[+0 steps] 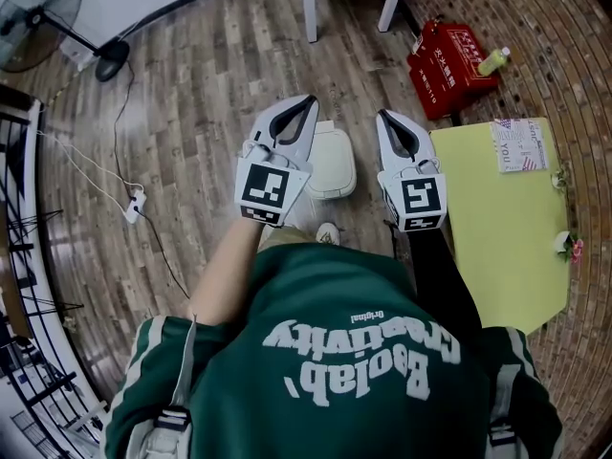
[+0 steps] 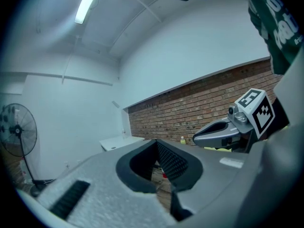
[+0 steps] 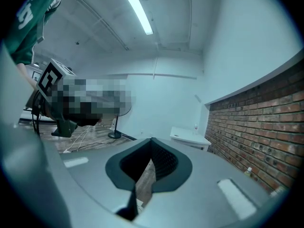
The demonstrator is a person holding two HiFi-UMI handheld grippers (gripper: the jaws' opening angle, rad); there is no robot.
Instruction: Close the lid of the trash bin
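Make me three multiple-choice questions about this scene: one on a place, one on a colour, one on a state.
1. Where is the white plastic trash bin? A on a shelf; B on the wooden plank floor; C in a cupboard.
2. What colour is the rectangular box beyond the yellow tabletop? A blue; B red; C black.
3. How do the left hand-held gripper's jaws stand? A together, empty; B wide apart; C clamped on the bin.
Answers: B, floor planks surround it; B, its top is plainly red; A, the tips meet with nothing between.
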